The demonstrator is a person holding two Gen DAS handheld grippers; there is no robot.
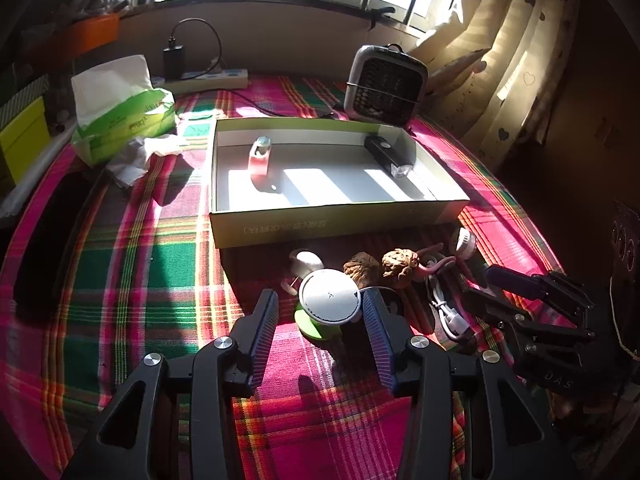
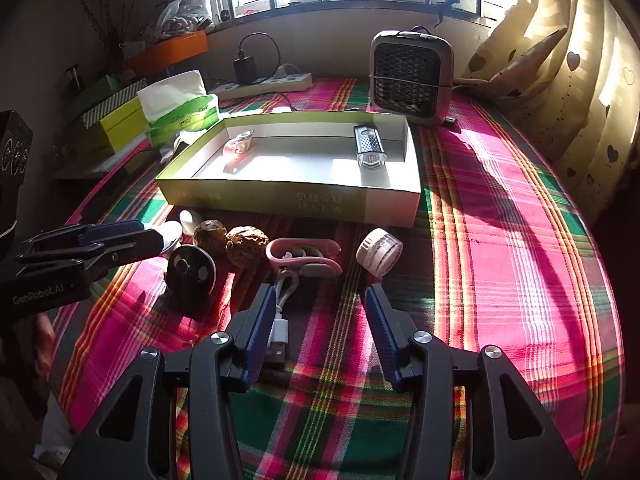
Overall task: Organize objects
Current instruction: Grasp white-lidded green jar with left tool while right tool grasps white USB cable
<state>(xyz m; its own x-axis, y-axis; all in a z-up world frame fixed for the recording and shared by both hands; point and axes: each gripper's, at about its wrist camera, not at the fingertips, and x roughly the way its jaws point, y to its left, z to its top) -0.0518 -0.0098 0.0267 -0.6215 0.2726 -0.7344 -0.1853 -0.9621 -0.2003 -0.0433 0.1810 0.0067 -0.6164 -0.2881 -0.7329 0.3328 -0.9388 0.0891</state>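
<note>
A shallow cardboard box [image 1: 336,220] [image 2: 288,200] sits on the plaid cloth and holds a red bottle [image 1: 260,160] [image 2: 238,148] and a black bike light [image 1: 388,156] [image 2: 368,148]. In front of it lie a round white-topped disc on a green base [image 1: 330,302] [image 2: 191,270], two walnuts [image 1: 382,266] [image 2: 230,242], pink earhook headphones [image 2: 304,256], a white USB cable [image 2: 280,320] [image 1: 448,312] and a white tape roll [image 2: 379,256] [image 1: 464,242]. My left gripper [image 1: 320,308] is open around the disc. My right gripper [image 2: 320,308] is open, just right of the cable.
A tissue pack [image 1: 124,116] and crumpled tissue [image 1: 136,156] lie left of the box. A small grey heater [image 1: 384,84] [image 2: 410,76], a power strip [image 1: 208,80] with a black charger [image 1: 174,62] stand at the back. Curtains [image 2: 560,80] hang on the right.
</note>
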